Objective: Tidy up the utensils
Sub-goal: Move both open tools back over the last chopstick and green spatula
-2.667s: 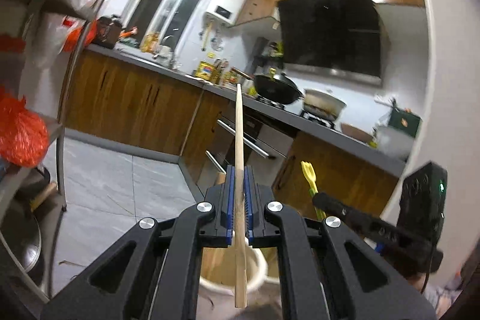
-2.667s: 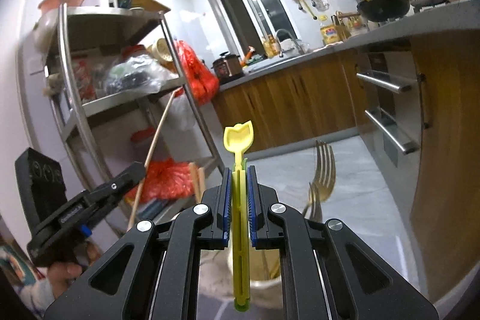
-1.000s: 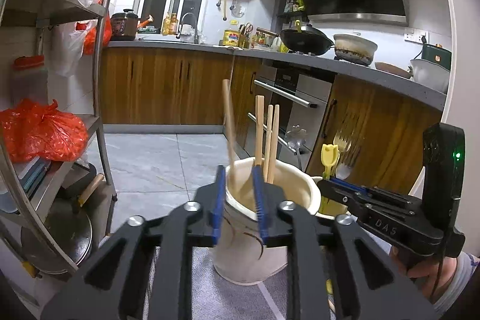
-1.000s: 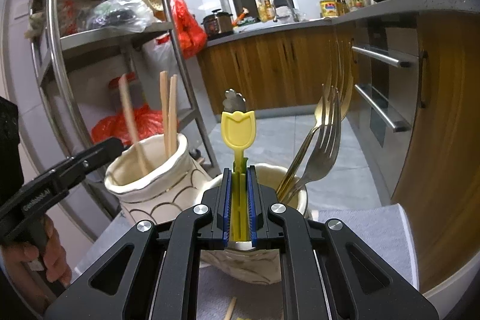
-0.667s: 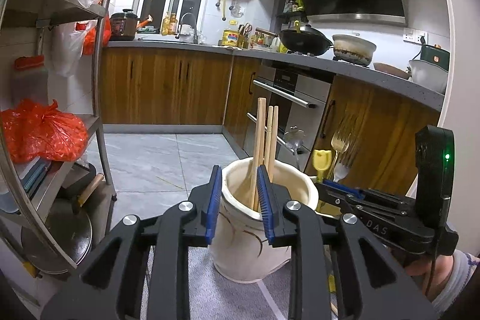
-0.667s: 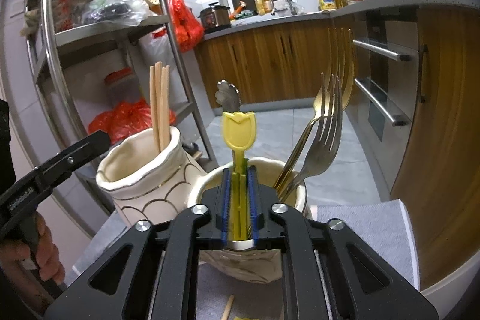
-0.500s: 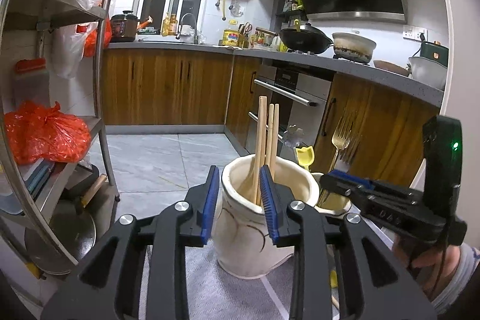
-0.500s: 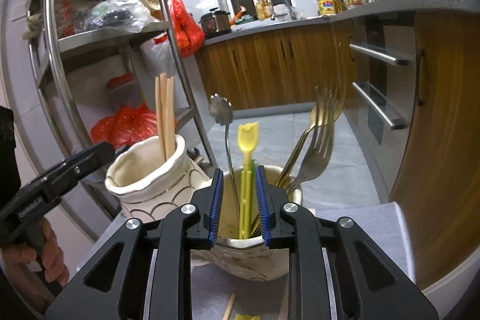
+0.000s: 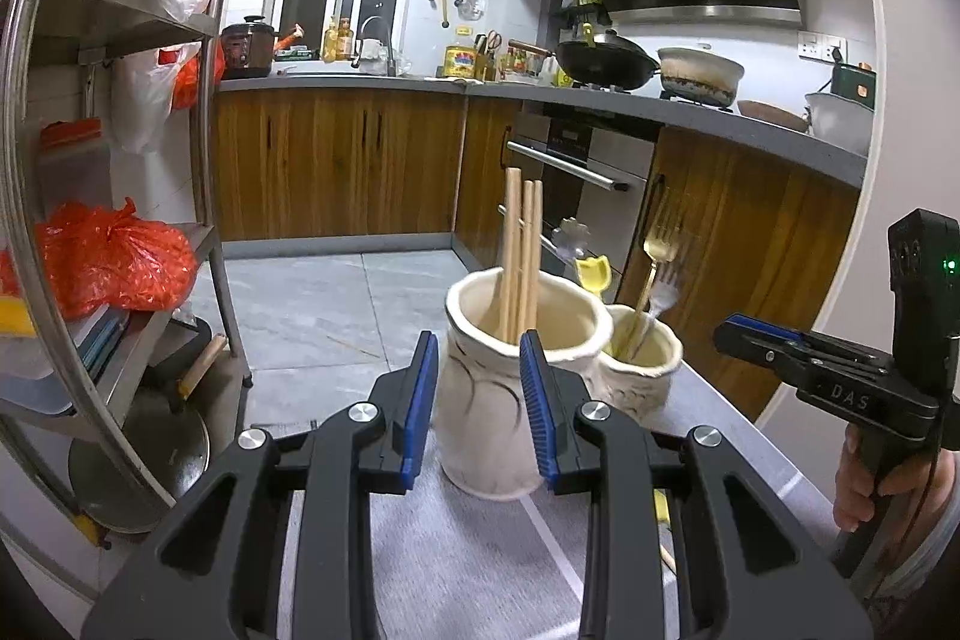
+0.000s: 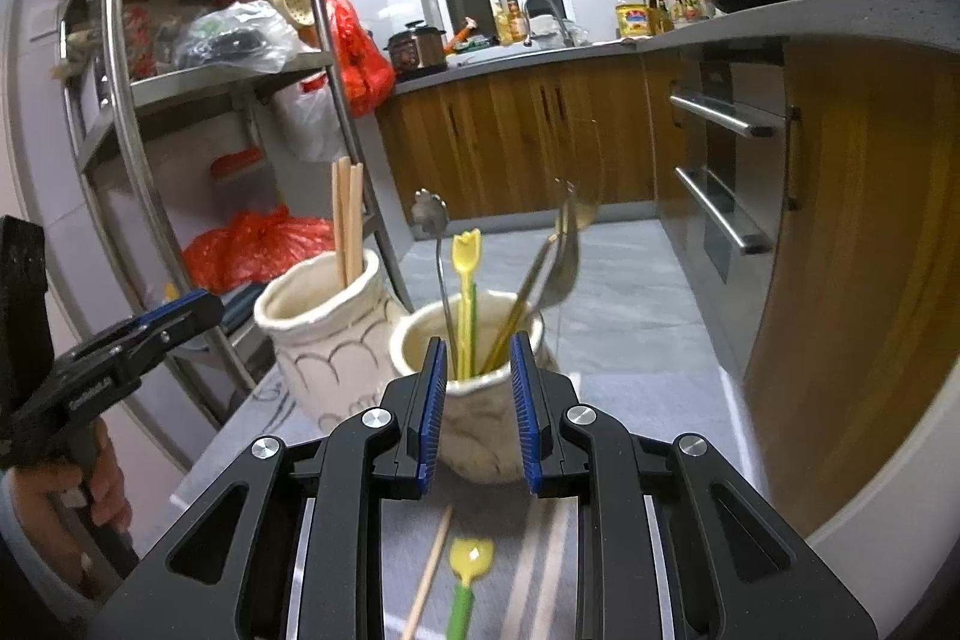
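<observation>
Grey matting (image 10: 630, 460) covers your work surface, bottom of both frames. Nearest on it, low centre of the right wrist view: one loose yellow tulip-topped pick (image 10: 469, 568) and a bare chopstick (image 10: 429, 574) beside it.

Your right gripper (image 10: 477, 400): jaws spread, nothing pinched, framing the smaller pot (image 10: 480, 436).

Your left gripper (image 9: 477, 406): jaws spread, empty, framing the taller cream pot (image 9: 489, 430).

Taller cream pot: holds three wooden chopsticks (image 9: 521, 256), upright.

Smaller pot, just beside it: holds a second yellow pick (image 10: 465, 298), a slim spoon (image 10: 435, 244) and forks (image 10: 558, 256), all leaning.

Beyond, left of frame: steel rack (image 10: 138, 112) with red bags; wooden cabinets (image 9: 336, 160) behind.
</observation>
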`<act>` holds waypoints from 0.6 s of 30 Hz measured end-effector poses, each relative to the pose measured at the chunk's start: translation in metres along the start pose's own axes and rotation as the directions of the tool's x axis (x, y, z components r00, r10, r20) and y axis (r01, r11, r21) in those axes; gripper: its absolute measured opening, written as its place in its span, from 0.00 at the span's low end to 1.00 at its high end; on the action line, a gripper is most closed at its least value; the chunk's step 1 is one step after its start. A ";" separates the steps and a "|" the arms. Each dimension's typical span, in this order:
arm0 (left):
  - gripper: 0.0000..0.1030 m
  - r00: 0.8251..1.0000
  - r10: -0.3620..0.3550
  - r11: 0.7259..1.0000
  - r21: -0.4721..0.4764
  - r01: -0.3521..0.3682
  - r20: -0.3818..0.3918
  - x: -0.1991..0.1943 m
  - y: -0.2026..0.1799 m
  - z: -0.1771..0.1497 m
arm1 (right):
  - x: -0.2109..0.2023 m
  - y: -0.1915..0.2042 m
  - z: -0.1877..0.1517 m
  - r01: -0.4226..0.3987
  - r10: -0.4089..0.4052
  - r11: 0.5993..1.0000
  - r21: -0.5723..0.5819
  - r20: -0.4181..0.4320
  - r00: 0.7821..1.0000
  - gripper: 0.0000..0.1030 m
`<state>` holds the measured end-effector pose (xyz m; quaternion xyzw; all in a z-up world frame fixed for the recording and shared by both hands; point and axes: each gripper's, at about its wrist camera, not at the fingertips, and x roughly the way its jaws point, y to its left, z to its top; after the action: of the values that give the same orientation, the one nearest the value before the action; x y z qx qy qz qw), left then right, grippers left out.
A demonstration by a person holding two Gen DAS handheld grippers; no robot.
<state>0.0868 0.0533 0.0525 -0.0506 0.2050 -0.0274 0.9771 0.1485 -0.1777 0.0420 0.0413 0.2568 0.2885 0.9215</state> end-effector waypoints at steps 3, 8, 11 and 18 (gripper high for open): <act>0.41 1.000 -0.001 1.000 0.013 0.001 -0.006 -0.010 -0.007 -0.002 | -0.011 0.000 -0.005 0.013 -0.013 1.000 -0.011 -0.003 1.000 0.32; 0.94 0.999 0.034 0.999 0.012 -0.034 0.022 -0.028 -0.013 -0.007 | -0.026 -0.003 -0.012 0.042 -0.042 0.999 -0.017 -0.004 0.999 0.69; 0.94 0.999 0.049 0.998 0.027 -0.049 0.003 -0.032 -0.019 -0.010 | -0.033 -0.005 -0.015 0.062 -0.062 0.998 -0.015 -0.008 0.998 0.90; 0.94 0.997 0.068 0.996 0.052 -0.067 -0.020 -0.041 -0.024 -0.021 | -0.040 -0.007 -0.029 0.105 -0.107 0.994 -0.037 -0.041 0.993 0.95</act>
<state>0.0401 0.0304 0.0520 -0.0181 0.2163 0.0000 0.9762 0.1092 -0.2081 0.0332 0.0055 0.2734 0.2444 0.9303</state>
